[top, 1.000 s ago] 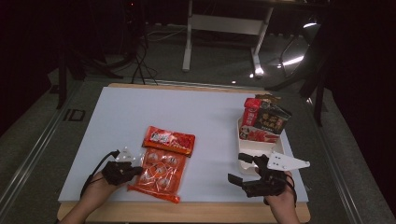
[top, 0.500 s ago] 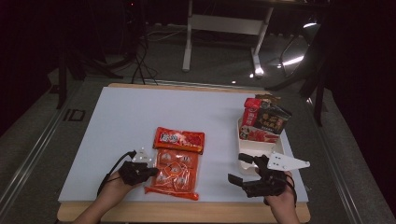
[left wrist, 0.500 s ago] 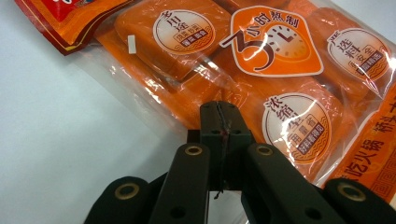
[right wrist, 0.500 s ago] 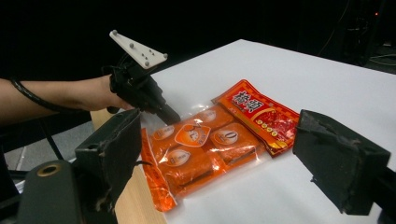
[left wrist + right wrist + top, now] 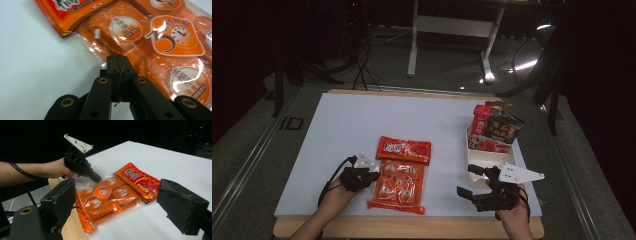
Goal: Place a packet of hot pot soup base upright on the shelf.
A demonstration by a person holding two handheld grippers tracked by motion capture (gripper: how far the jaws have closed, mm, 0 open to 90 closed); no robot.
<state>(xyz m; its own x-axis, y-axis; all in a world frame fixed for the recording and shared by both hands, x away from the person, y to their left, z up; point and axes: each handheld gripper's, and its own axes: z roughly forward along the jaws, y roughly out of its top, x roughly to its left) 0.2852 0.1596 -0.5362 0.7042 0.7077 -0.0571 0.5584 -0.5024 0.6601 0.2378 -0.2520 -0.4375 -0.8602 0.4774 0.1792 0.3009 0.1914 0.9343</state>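
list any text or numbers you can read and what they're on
"3" with a clock face, on the badge of the orange pack.
"ID", on the floor strip left of the table.
Large Chinese characters on the red pack: too blurred to read.
Round white labels on the orange pack's inner packets: print too small to read.
Print on the packs in the white tray: too small to read.

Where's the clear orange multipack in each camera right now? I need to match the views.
High view: the orange multipack lies bottom centre, just right of the left hand-held gripper.
Left gripper view: it covers the upper right, with the shut jaws pinching its clear edge.
Right gripper view: it lies centre-low, between the open jaws.
Shared landmark: the red packet at the multipack's far end.
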